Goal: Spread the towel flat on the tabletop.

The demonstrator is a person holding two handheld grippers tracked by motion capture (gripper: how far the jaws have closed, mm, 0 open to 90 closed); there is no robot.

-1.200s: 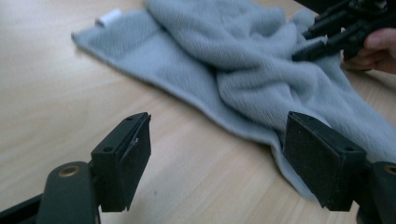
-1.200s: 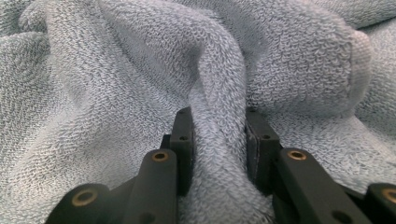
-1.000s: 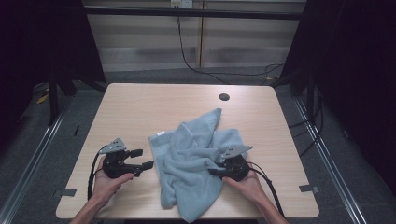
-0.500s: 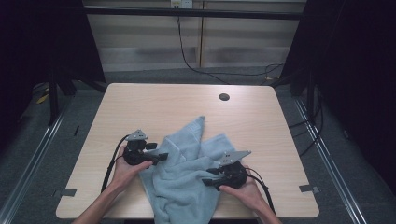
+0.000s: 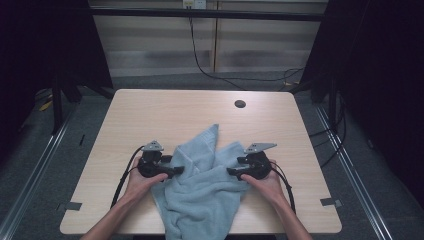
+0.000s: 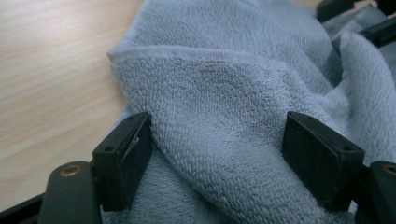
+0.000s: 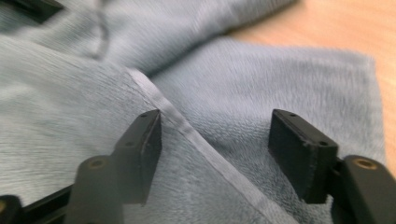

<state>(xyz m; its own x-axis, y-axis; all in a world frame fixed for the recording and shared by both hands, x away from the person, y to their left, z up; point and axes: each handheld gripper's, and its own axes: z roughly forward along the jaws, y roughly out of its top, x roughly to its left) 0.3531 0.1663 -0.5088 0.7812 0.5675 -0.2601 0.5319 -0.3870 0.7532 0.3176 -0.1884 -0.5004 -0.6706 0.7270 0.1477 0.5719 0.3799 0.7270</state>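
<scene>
Left hand-held gripper (image 5: pixel 177 171) sits at the towel's left edge with its jaws spread wide; in the left gripper view a fat fold of the towel (image 6: pixel 243 116) bulges up between the pads, which flank the fold without really clenching it, so I'd call it released. Right hand-held gripper (image 5: pixel 231 171) is over on the towel's right side, jaws gaping too and they've just been opening; in the right gripper view the towel's hemmed edge runs diagonally through the gap with nothing pinched.

As for the setup: pale wood-grain worktop (image 5: pixel 150 115) with rounded corners, a dark round cable hole (image 5: pixel 240 104) near the far edge, bits of tape stuck by the near corners. Grey floor all around, dark curtains on both sides, light panelled wall at the back with a black cable (image 5: pixel 200 60) drooping down it.

Towel itself is light blue-grey terry, pretty fluffy, all bunched up in the near-middle of the worktop between the two hands. One corner pokes up toward the far side, and the bottom part hangs over the near edge.
</scene>
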